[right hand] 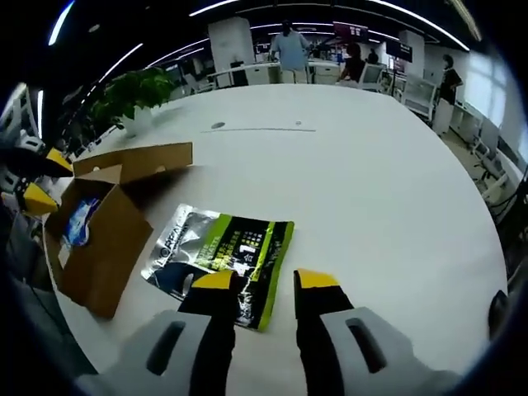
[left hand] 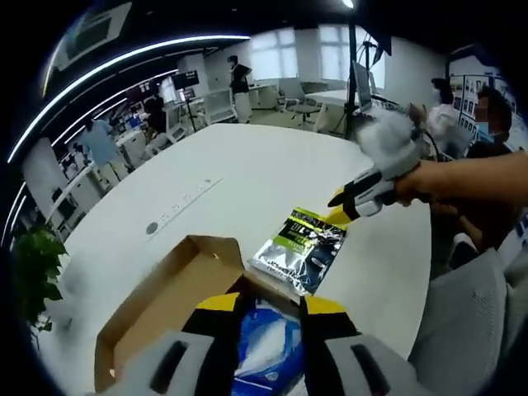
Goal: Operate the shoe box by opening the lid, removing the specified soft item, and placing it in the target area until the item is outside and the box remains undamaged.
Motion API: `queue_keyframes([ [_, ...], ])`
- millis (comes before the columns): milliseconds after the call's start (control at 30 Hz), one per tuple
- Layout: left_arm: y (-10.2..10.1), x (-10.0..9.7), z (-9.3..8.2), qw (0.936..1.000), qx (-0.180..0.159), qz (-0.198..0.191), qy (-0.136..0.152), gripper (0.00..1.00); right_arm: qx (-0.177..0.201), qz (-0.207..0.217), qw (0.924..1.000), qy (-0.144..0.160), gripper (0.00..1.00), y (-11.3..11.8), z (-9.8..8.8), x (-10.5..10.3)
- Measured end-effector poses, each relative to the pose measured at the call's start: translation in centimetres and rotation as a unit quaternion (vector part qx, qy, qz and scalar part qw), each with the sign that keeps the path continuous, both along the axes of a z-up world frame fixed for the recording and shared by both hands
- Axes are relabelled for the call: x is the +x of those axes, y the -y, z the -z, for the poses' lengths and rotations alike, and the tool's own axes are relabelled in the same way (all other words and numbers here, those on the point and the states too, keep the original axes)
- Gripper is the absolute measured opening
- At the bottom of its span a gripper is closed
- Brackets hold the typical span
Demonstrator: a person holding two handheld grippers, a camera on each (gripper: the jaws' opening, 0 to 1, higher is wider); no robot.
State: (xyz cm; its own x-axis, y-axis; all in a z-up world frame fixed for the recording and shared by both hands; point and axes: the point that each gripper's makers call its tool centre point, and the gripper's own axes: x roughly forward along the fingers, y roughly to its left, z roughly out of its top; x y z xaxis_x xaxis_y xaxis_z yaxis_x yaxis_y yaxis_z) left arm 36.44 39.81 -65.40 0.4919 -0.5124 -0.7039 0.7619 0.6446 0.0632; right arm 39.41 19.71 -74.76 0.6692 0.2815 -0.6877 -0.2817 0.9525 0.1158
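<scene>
An open brown cardboard shoe box [left hand: 157,305] [right hand: 103,247] lies on the white table with its lid flap [right hand: 136,161] folded back. Inside it is a soft blue-and-white item [left hand: 264,342] [right hand: 78,223]. My left gripper [left hand: 272,304] [right hand: 45,180] hovers open over the box, and the blue item shows in the gap between its jaws. A silver and green foil packet [left hand: 301,247] [right hand: 219,256] lies flat on the table beside the box. My right gripper [right hand: 266,282] [left hand: 340,208] stands open just over the packet's near edge, holding nothing.
The round white table [left hand: 247,165] [right hand: 355,165] has free room beyond the box and packet. A potted plant [right hand: 136,95] stands at its far edge. A person's forearm [left hand: 470,177] carries the right gripper. People, desks and chairs fill the office behind.
</scene>
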Motion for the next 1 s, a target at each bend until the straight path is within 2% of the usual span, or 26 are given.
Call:
queue_keyframes([
  [100, -0.7, -0.3, -0.3, 0.9997, -0.023, -0.012, -0.002, 0.28, 0.0, -0.008, 1.0, 0.005, 0.28, -0.5, -0.7, -0.4],
  [567, -4.7, -1.4, -0.7, 0.9961, -0.066, -0.059, 0.002, 0.32, 0.01, -0.067, 0.9975, 0.022, 0.34, -4.3, -4.5, -1.5],
  [1000, -9.2, -2.1, -1.0, 0.9885, -0.099, -0.115, 0.004, 0.38, 0.036, -0.133, 0.9901, 0.026, 0.36, -10.0, -6.3, -3.5],
])
